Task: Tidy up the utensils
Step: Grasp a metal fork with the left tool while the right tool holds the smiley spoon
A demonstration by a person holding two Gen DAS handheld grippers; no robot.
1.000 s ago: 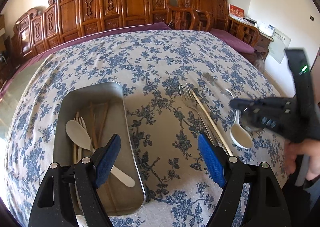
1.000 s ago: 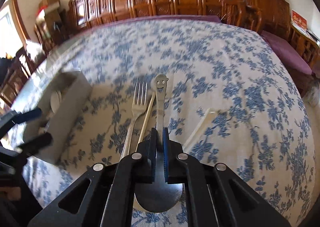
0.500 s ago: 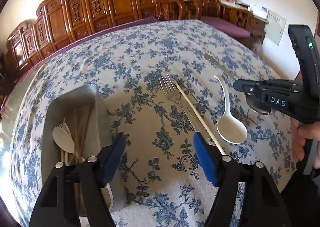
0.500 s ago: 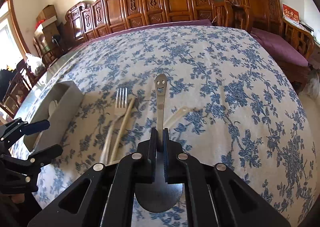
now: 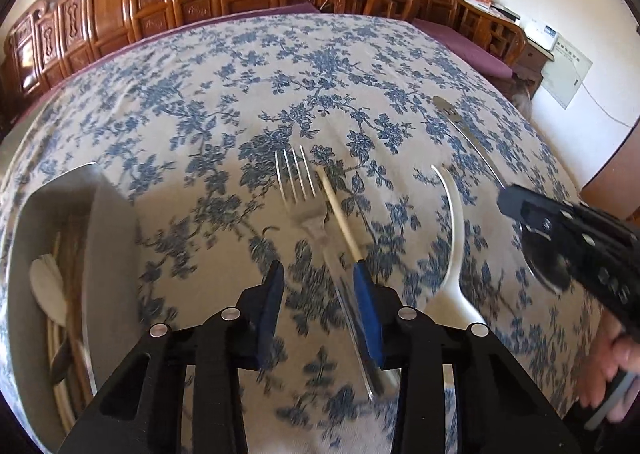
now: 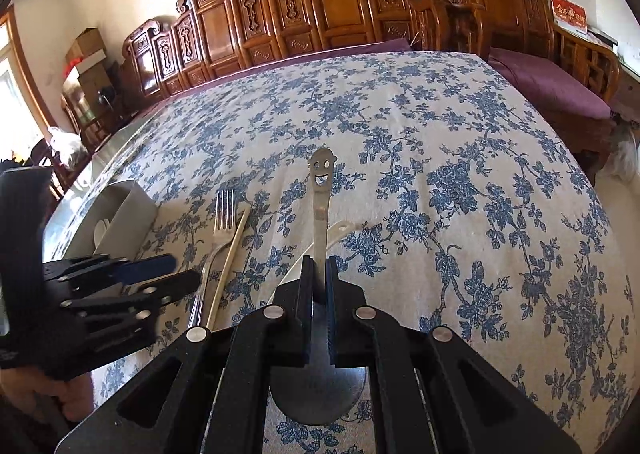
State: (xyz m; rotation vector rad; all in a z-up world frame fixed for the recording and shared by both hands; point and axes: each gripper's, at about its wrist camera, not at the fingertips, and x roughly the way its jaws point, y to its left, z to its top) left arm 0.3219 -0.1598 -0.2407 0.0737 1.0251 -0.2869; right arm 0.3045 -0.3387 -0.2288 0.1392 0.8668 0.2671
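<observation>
Floral desk (image 5: pixel 320 65): our right claw (image 6: pixel 319 278) pinches the smiley spoon (image 6: pixel 321 189); left claw (image 5: pixel 318 294) spread above the fork (image 5: pixel 304 205), likely grasping next.

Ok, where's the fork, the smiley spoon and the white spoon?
fork (image 5: pixel 298 183): left wrist view, on its tines.
smiley spoon (image 6: pixel 323 169): right wrist view, on the smiling face at the handle end.
white spoon (image 5: pixel 455 213): left wrist view, on its curved handle.
</observation>
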